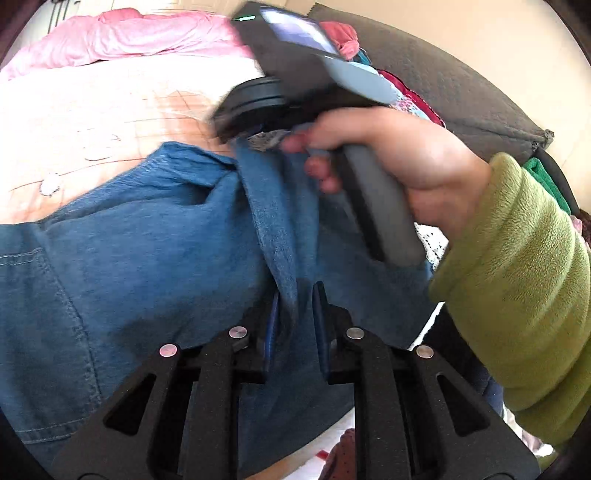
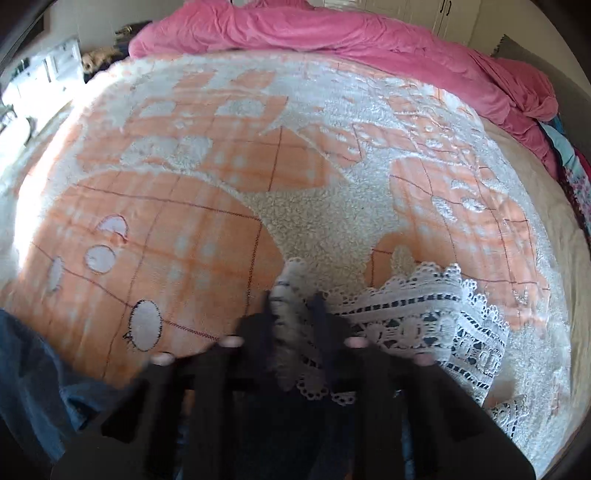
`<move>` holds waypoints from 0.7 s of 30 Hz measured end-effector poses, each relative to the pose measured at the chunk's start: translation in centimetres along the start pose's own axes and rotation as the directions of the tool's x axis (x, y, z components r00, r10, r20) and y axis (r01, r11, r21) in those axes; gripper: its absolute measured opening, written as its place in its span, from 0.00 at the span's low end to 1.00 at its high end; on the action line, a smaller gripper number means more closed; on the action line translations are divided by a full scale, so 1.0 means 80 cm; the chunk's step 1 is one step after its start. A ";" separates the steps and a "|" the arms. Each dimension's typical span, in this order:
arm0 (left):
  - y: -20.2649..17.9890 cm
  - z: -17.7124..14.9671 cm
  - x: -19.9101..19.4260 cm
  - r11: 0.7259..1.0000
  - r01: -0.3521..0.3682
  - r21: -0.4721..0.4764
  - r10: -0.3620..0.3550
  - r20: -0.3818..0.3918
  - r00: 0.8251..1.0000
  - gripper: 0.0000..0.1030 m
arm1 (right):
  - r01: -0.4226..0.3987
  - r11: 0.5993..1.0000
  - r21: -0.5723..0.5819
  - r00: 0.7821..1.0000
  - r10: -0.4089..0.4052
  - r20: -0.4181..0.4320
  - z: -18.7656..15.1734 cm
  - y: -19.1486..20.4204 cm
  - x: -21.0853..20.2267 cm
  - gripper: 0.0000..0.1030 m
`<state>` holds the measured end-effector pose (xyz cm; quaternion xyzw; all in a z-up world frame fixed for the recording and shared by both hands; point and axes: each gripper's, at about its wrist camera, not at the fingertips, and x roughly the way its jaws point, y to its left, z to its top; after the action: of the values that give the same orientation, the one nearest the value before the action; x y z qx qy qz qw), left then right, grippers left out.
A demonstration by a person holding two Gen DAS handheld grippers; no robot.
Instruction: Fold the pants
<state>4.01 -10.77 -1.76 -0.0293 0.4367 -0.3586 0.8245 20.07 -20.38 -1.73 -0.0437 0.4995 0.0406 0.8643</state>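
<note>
A bed (image 2: 207, 206) fills both views, covered by a fleecy orange-and-white blanket (image 2: 332, 221) with stitched grid lines and pale oval patches. Along its far edge lies a bunched pink duvet (image 2: 332, 33), and at the far right of the left wrist view a dark quilted cushion (image 1: 461, 85) stands behind a heap of coloured clothes (image 1: 402, 96). The blue denim pants (image 1: 140, 251) lie spread over the near part of the bed, stretching from the left edge of the left wrist view to its middle, where a raised fold of the cloth runs away from the camera. The left tool (image 1: 295, 314) sits at the near end of that ridge with its blue pads pressed together on the denim. Farther along the same fold, a hand (image 1: 402, 158) in a green fleece sleeve (image 1: 517, 288) holds the grey handle of the right tool (image 2: 293, 314), whose body is blurred. In the right wrist view that tool's dark fingers are drawn close on a strip of white lace trim (image 2: 424, 317), which lies on the blanket and trails off to the right; a dark blue edge of the pants shows at the near left.
</note>
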 end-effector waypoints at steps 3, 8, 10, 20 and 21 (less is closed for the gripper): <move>0.001 -0.003 -0.014 1.000 -0.017 0.005 0.017 0.018 1.000 0.11 | -0.095 0.990 0.104 0.994 0.088 0.068 -0.010 -0.035 -0.037 0.08; -0.003 -0.007 -0.019 0.998 -0.057 0.038 0.056 0.033 0.998 0.14 | -0.197 0.955 0.223 0.969 0.155 0.193 -0.056 -0.095 -0.114 0.07; -0.002 -0.008 -0.021 0.997 -0.067 0.049 0.066 0.039 0.997 0.14 | -0.225 0.937 0.266 0.959 0.165 0.230 -0.085 -0.119 -0.141 0.07; 0.001 -0.018 -0.035 0.990 -0.068 0.124 0.063 0.044 0.997 0.02 | -0.345 0.819 0.458 0.929 0.230 0.289 -0.237 -0.191 -0.199 0.07; 0.000 -0.019 -0.033 0.988 -0.068 0.137 0.063 0.041 0.997 0.02 | -0.351 0.806 0.477 0.929 0.239 0.281 -0.250 -0.194 -0.199 0.07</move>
<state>1.95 -8.72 -0.87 0.0358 0.3966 -0.3599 0.8437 -3.24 -38.56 2.66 0.2740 0.3993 0.0432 0.8738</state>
